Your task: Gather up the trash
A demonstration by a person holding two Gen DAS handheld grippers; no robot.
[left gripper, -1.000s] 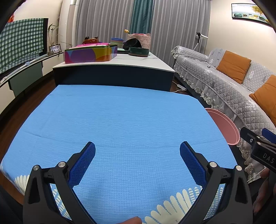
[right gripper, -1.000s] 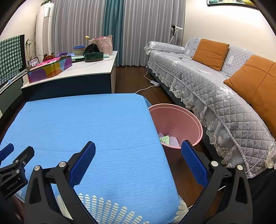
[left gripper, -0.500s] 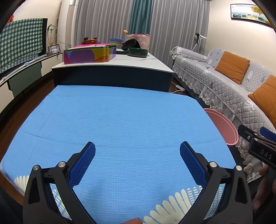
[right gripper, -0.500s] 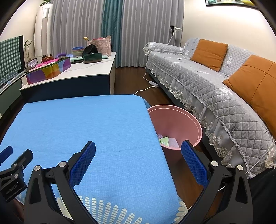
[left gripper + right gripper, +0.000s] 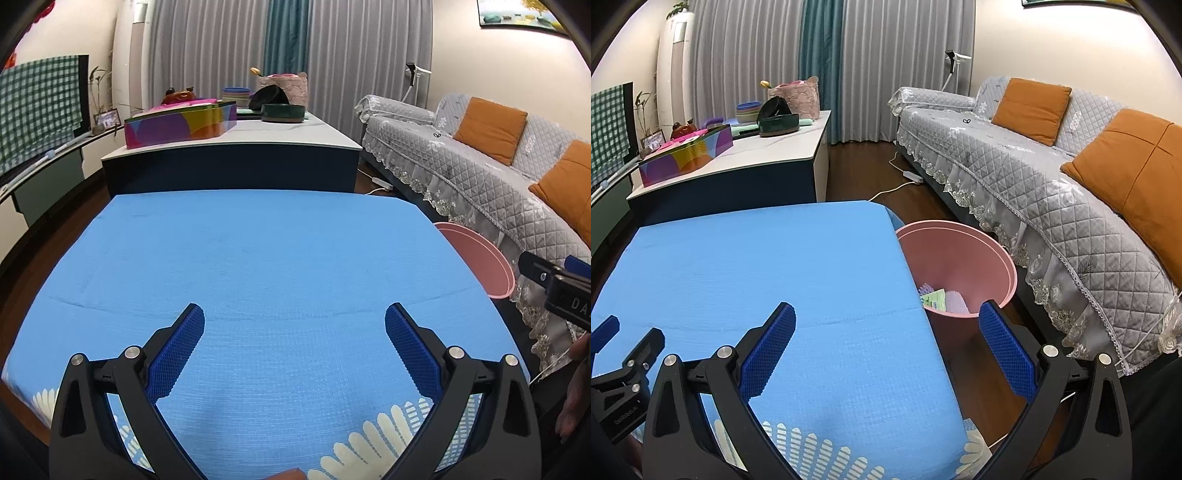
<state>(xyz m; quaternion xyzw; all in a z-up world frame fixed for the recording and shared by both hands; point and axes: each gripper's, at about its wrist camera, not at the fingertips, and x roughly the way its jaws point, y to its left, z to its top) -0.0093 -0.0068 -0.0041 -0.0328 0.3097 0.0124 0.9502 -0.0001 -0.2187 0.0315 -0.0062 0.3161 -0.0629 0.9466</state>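
A pink bin (image 5: 982, 266) stands on the floor at the right edge of the blue-clothed table (image 5: 757, 266); it also shows in the left wrist view (image 5: 480, 258). Inside it lie a green packet (image 5: 933, 298) and a pale purple scrap (image 5: 955, 302). My left gripper (image 5: 294, 321) is open and empty above the table's near part. My right gripper (image 5: 886, 325) is open and empty above the table's right edge, near the bin. No loose trash shows on the cloth (image 5: 258, 266).
A grey quilted sofa (image 5: 1052, 177) with orange cushions (image 5: 1030, 105) runs along the right, close behind the bin. A white-topped counter (image 5: 236, 147) with a colourful box (image 5: 177, 125) and bowls stands beyond the table. A power strip and cord (image 5: 905, 181) lie on the wood floor.
Both grippers have drawn back slightly, both staying open and empty. Nothing on the table or in the bin has moved.
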